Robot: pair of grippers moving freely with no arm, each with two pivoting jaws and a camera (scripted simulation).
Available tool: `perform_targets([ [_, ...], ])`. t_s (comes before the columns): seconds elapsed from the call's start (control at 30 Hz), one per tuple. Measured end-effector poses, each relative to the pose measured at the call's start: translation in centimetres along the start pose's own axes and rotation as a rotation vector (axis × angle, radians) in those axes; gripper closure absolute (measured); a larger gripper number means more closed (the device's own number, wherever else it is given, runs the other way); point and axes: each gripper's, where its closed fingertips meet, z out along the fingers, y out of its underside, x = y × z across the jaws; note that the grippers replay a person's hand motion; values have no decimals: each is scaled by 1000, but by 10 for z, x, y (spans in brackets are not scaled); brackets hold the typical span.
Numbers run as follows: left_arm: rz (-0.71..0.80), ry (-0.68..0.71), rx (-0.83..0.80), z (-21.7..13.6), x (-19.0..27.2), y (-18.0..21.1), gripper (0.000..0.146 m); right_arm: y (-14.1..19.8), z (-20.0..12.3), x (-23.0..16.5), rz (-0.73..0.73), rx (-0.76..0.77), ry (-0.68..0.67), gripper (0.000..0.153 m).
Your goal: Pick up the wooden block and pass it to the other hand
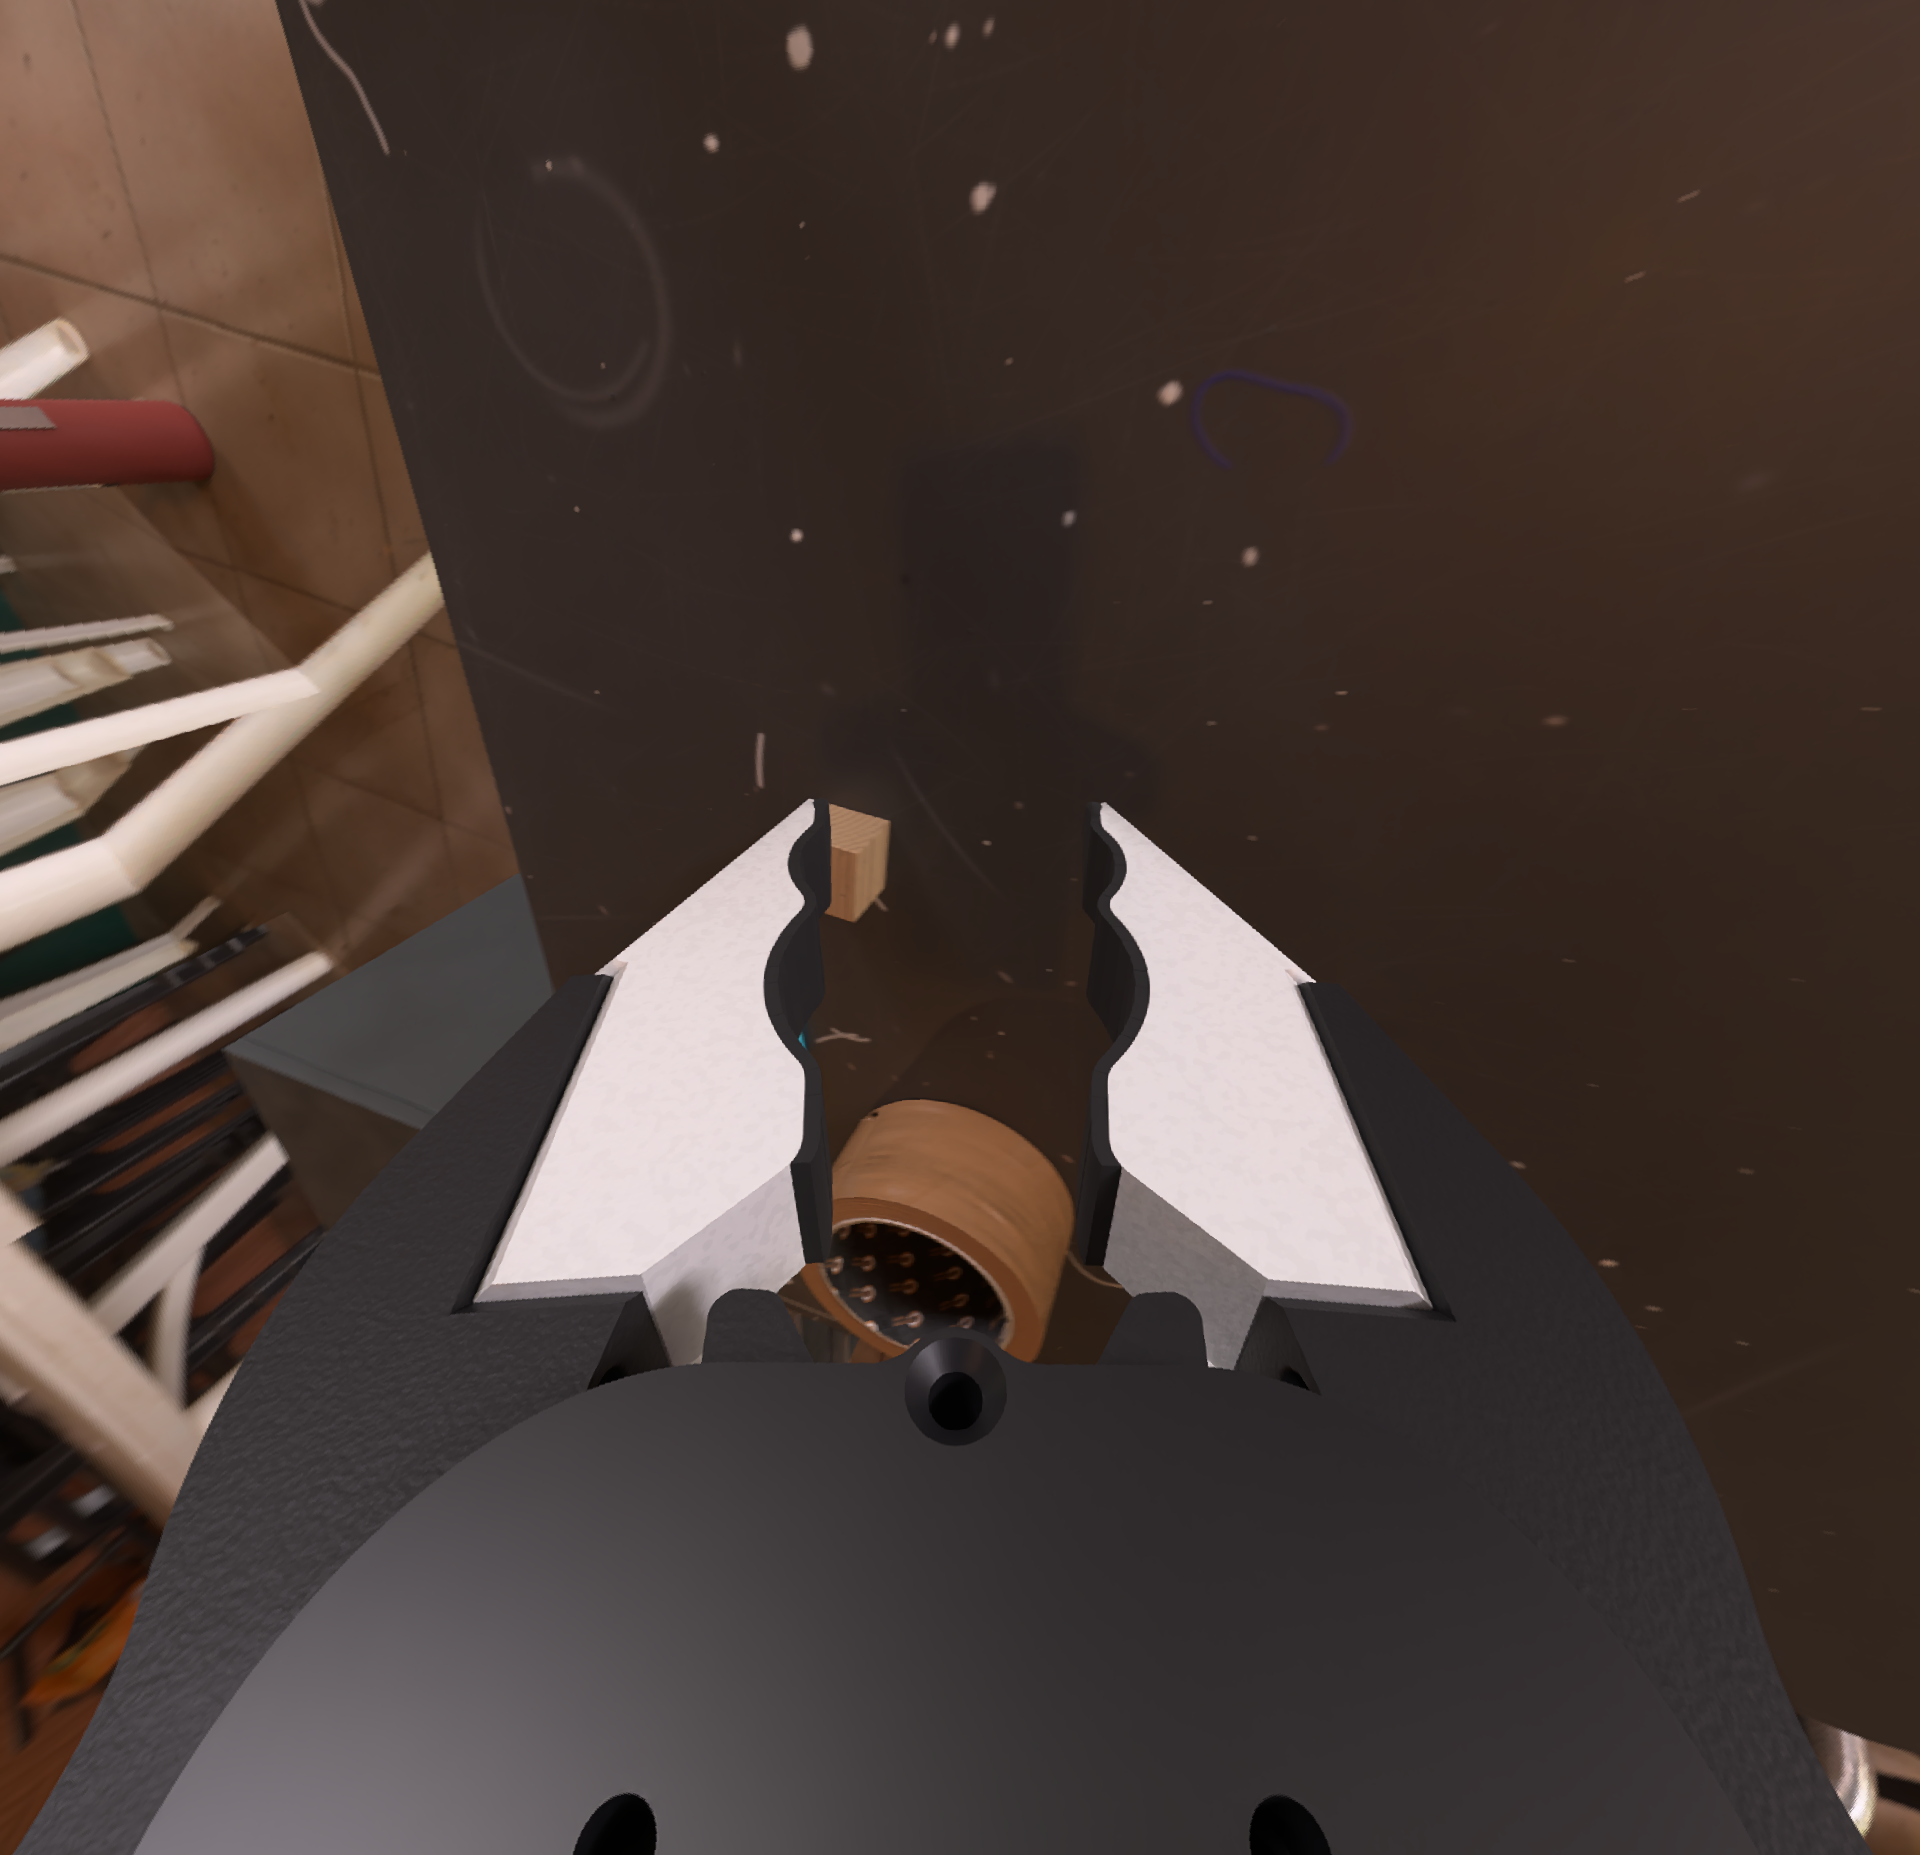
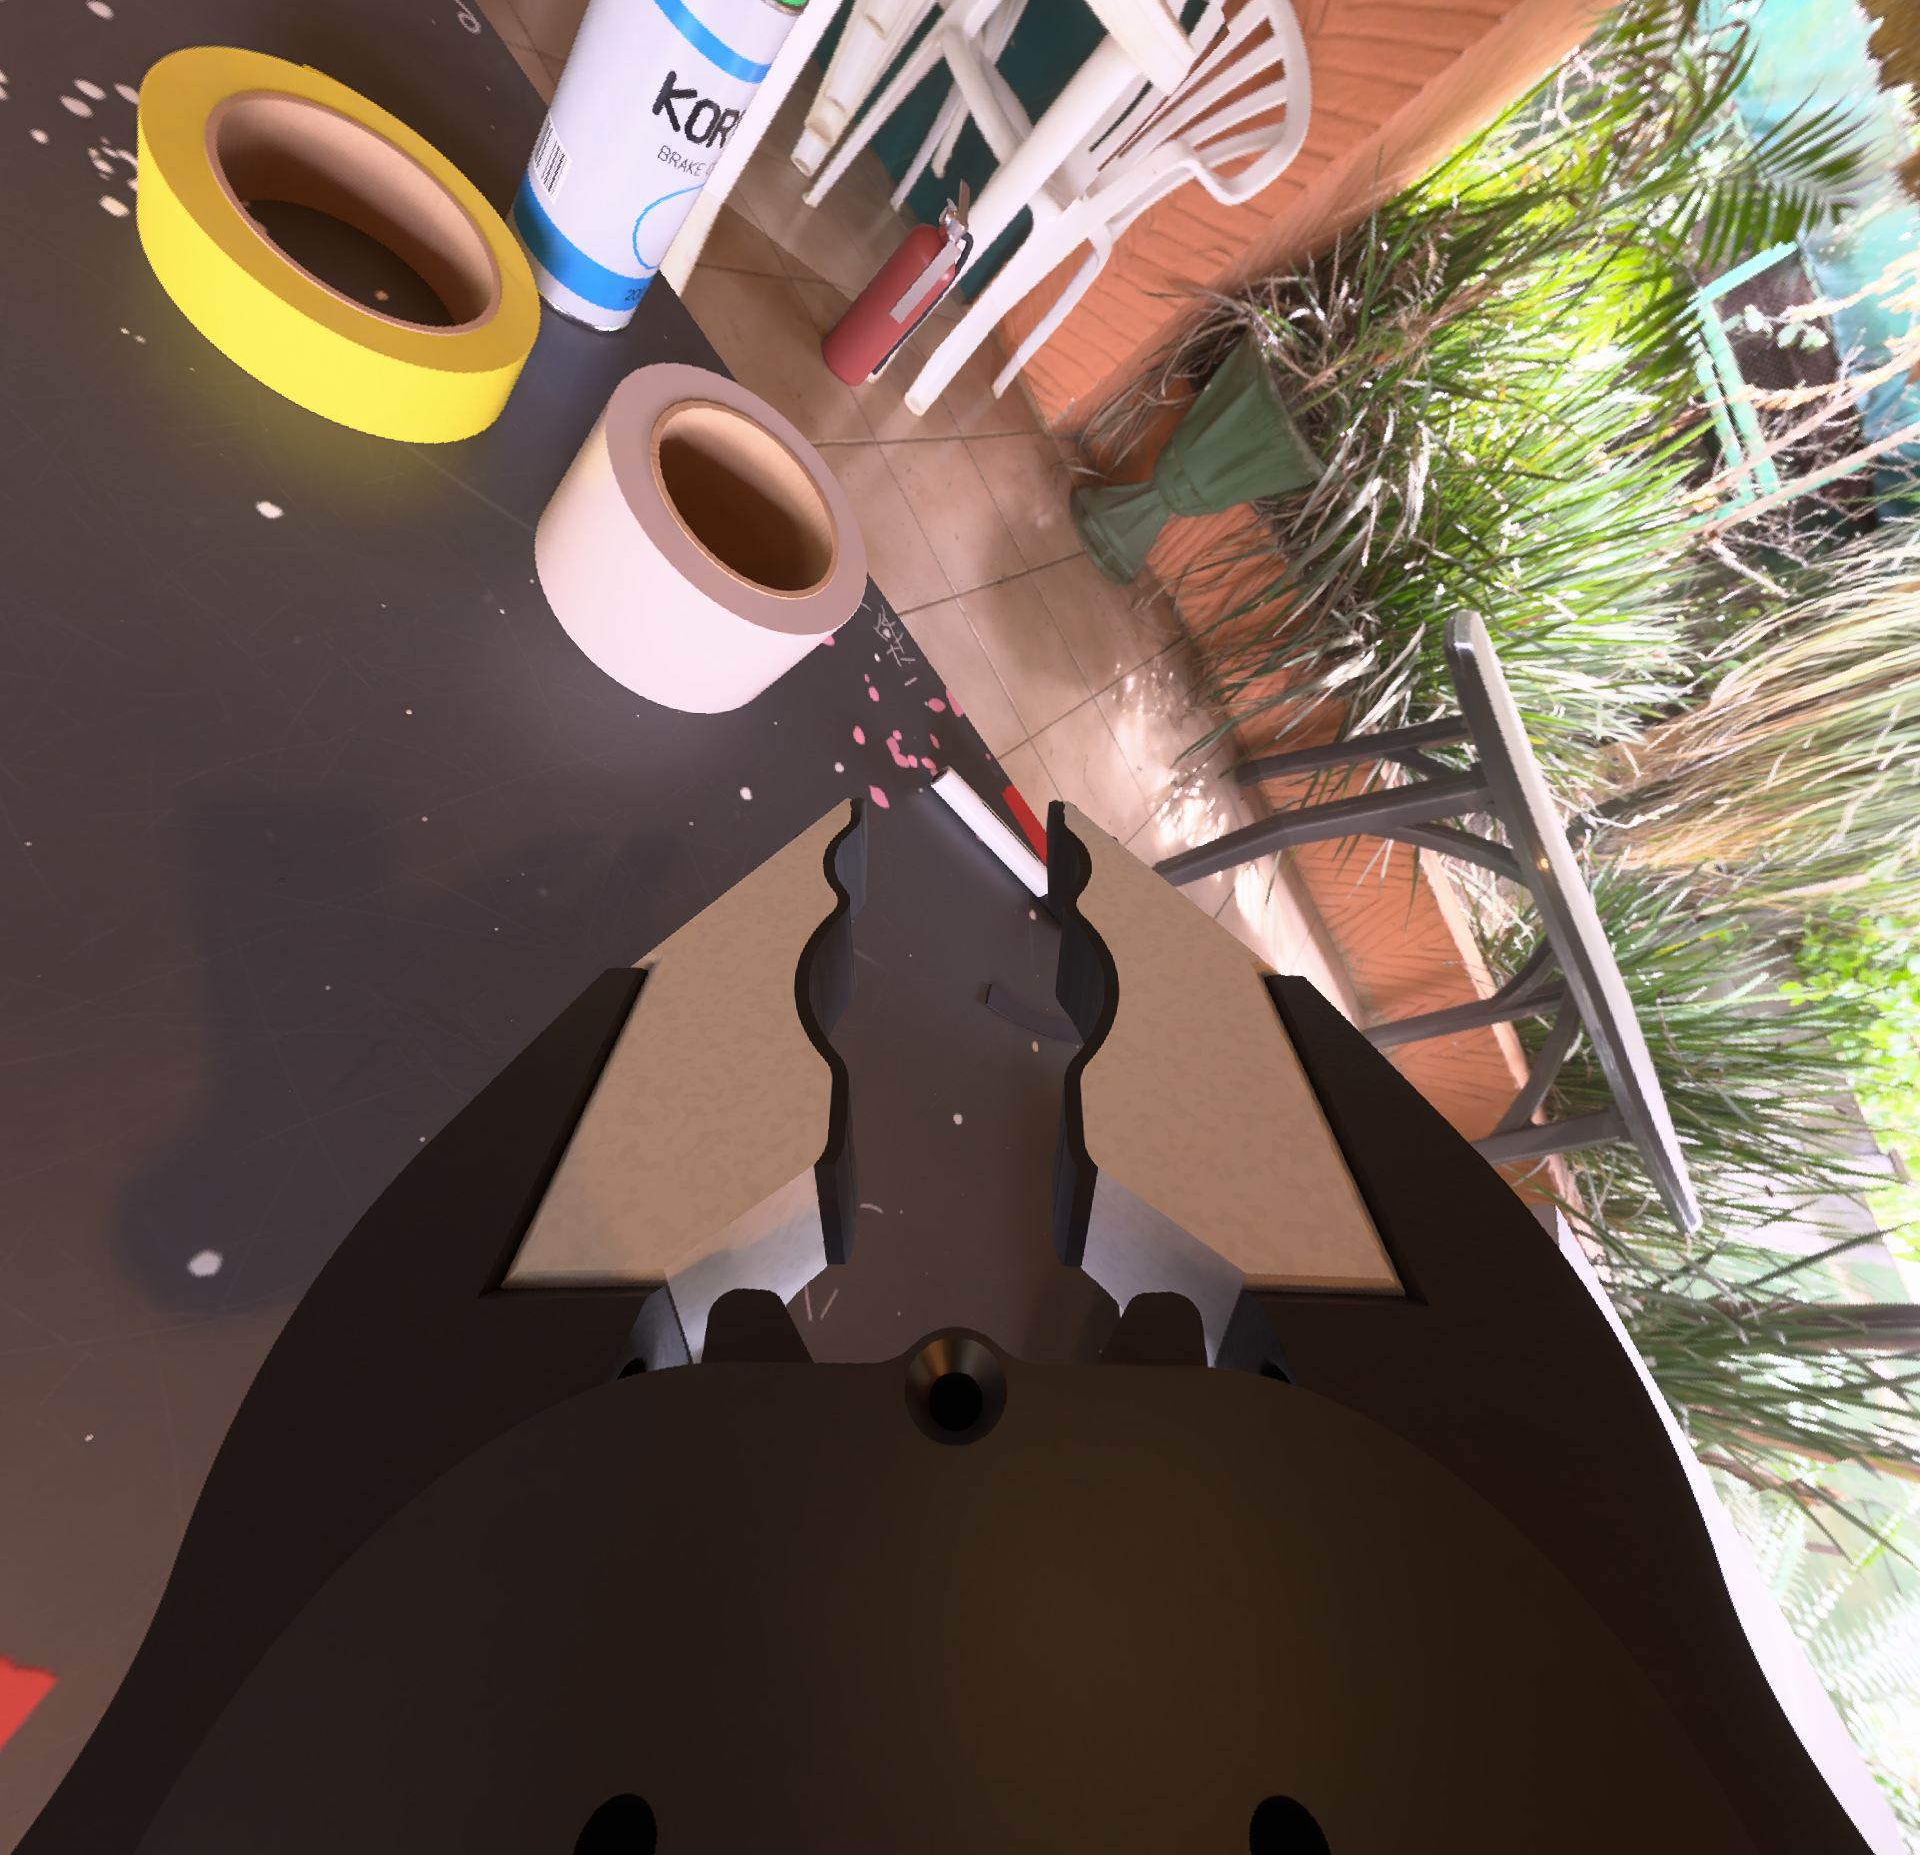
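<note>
While spread, left claw (image 1: 954, 818) faces wooden block (image 1: 860, 863) | yellow tape (image 2: 322, 236) right-view only

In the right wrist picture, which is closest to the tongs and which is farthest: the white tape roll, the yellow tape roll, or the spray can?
From the right tongs:
1. White tape roll, ahead and a bit left, near the table edge.
2. Yellow tape roll, farther, on the left.
3. Spray can, farthest, at the top, just behind the yellow roll.

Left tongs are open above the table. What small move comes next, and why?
Probably shift the left tongs a little to their left and forward: the wooden block sits off-centre, half hidden behind the left fingertip, not between the jaws.
</note>
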Motion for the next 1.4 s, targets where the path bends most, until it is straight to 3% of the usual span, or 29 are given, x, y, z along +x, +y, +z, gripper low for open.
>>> perform_targets([
  [0.2, 42, -18, -121, 28, -24, 8, 83, 0, 2, -2, -4, -5, -5, 118],
  [0.5, 86, -4, -354, 44, -43, 54, 79, 1, 10, -10, -17, -19, -24, 118],
  [0.97, 127, 61, -572, 80, -44, 77, 72, 0, 20, -24, -51, -37, -51, 119],
  [1.07, 121, 92, -598, 83, -42, 76, 80, 0, 21, -26, -55, -39, -54, 119],
  [1.2, 133, 91, -635, 85, -44, 77, 109, -2, 21, -27, -62, -36, -56, 119],
  [1.3, 150, 88, -645, 83, -43, 78, 118, -3, 21, -27, -63, -33, -57, 119],
  [1.4, 138, 71, -633, 78, -43, 77, 118, -4, 20, -27, -62, -28, -57, 119],
])
